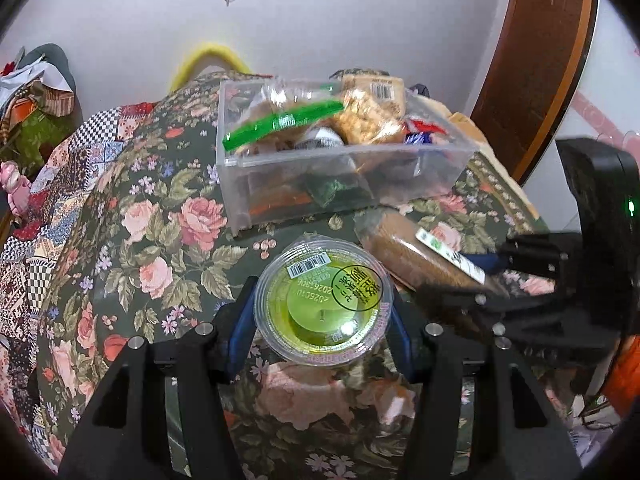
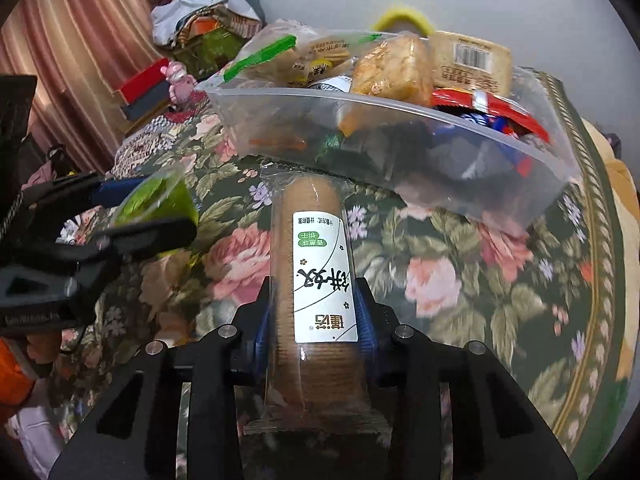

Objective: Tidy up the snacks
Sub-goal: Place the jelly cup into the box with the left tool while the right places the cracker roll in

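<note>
Green jelly cup (image 1: 323,302) and biscuit sleeve (image 2: 316,300), each pinched in a gripper above the floral tablecloth (image 1: 160,216).

Left gripper (image 1: 322,312) clamps the clear cup, its lid showing a barcode and a round stamp; right gripper (image 2: 316,312) squeezes the brown biscuit roll with a white label. Only the right view shows the sleeve's far crimped end nearing the clear snack bin (image 2: 400,148), which sits heaped with packets toward the table's far edge.

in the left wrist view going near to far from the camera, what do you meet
left gripper → green jelly cup → clear plastic bin of snacks → yellow handle → white wall
</note>
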`<state>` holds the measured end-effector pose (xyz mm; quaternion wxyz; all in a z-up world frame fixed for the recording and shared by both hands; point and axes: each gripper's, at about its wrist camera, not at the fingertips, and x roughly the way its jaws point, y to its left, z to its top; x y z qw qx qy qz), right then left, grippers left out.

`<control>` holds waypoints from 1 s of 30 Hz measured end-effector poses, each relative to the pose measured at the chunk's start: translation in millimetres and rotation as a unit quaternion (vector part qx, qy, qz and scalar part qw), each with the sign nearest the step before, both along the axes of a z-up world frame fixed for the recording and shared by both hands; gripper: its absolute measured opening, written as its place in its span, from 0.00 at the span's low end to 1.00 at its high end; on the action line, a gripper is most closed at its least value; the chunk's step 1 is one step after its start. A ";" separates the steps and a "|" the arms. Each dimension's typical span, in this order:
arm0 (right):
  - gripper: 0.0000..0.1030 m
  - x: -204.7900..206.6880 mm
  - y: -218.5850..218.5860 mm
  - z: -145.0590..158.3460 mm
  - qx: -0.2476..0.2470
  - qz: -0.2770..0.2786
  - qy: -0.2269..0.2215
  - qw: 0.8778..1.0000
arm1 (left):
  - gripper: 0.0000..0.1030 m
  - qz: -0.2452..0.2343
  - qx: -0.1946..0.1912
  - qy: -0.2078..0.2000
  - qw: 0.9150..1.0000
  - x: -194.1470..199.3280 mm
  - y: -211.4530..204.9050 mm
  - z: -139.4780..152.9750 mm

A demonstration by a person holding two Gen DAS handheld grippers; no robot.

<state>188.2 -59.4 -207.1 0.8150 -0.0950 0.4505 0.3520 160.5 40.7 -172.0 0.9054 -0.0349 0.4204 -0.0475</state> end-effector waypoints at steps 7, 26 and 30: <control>0.33 -12.5 -23.8 40.0 0.033 -0.027 -0.045 0.998 | 0.55 0.002 0.000 -0.037 0.999 -1.5 -3.2 32.6; 0.33 41.8 -47.1 112.6 0.090 -0.118 -0.144 0.978 | 0.55 0.013 -0.004 -0.113 0.993 66.1 -11.4 97.7; 0.33 58.5 -45.2 113.9 0.094 -0.130 -0.148 0.976 | 0.55 0.016 -0.002 -0.111 0.994 93.5 -13.3 99.5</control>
